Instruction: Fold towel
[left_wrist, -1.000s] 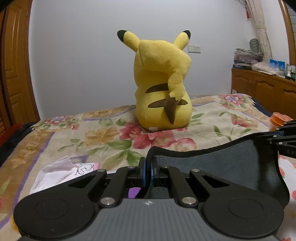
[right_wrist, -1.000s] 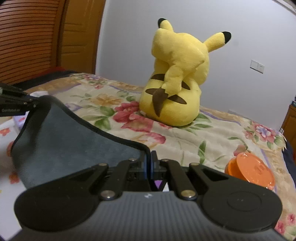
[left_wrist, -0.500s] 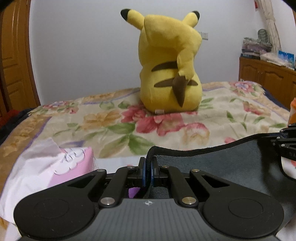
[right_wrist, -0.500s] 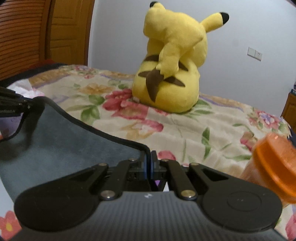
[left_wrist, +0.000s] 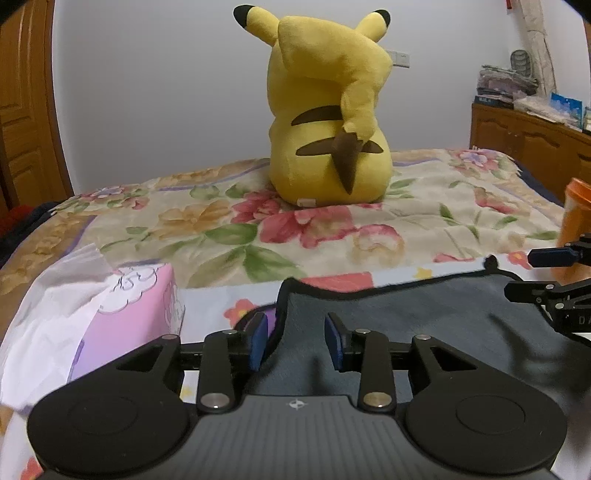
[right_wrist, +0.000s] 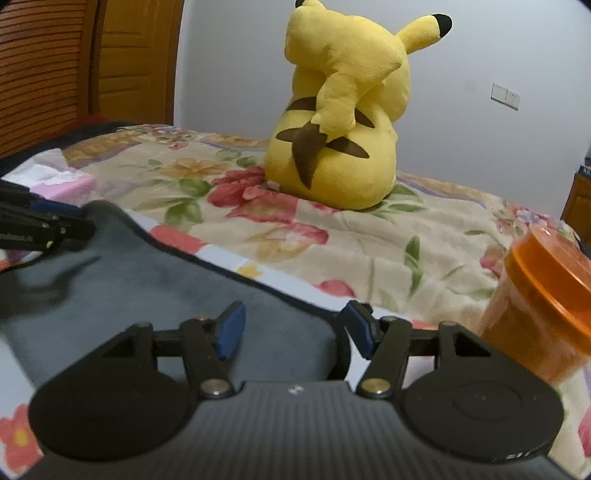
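Both jaws just opening: left gripper (left_wrist: 295, 341) and right gripper (right_wrist: 291, 332) apart, pads off dark grey cloth towel (left_wrist: 424, 314) lying on floral bedspread (left_wrist: 332, 236).

Towel (left_wrist: 424, 314) lying flat on the bedspread (left_wrist: 424, 206) nearest the cameras, plush toy (left_wrist: 328, 122) sitting behind it mid-bed, tissue pack (left_wrist: 122, 314) lying left of the towel, lidded jar (right_wrist: 535, 306) standing right of it, cabinet (left_wrist: 532, 144) standing beyond the bed's right side.
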